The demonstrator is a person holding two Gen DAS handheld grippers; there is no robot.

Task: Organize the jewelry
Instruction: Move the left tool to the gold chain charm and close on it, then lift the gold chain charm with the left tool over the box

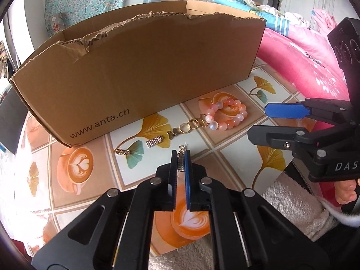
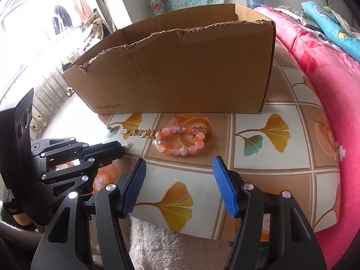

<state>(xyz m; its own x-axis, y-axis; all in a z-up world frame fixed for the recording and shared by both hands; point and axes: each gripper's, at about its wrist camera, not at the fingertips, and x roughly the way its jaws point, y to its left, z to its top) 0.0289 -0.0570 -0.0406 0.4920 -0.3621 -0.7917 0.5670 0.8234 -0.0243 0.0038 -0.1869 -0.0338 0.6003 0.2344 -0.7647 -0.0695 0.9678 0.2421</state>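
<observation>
Your left gripper [image 1: 180,155] had its jaws clamped on a small silver earring [image 1: 181,160], pinched at the tips just above the counter [image 1: 225,155]; its little chain stuck out past the fingertips. Your right gripper [image 2: 178,168] hovered with its jaws apart and nothing between them, pointed down over the counter's near edge.

The rest of the jewelry lay in a loose row in front of the torn cardboard box [image 1: 144,67]. The pink bead bracelet [image 1: 225,114] sat on a printed coffee cup, touching the gold chain-link piece [image 1: 187,127] at its left end. Left of that lay a second silver earring [image 1: 154,142], and farther left a small gold piece [image 1: 122,151] on a printed leaf. All of these rested on the counter outside the box, near its front wall but not against it. A pink quilt [image 2: 326,90] bordered the counter on your right.
</observation>
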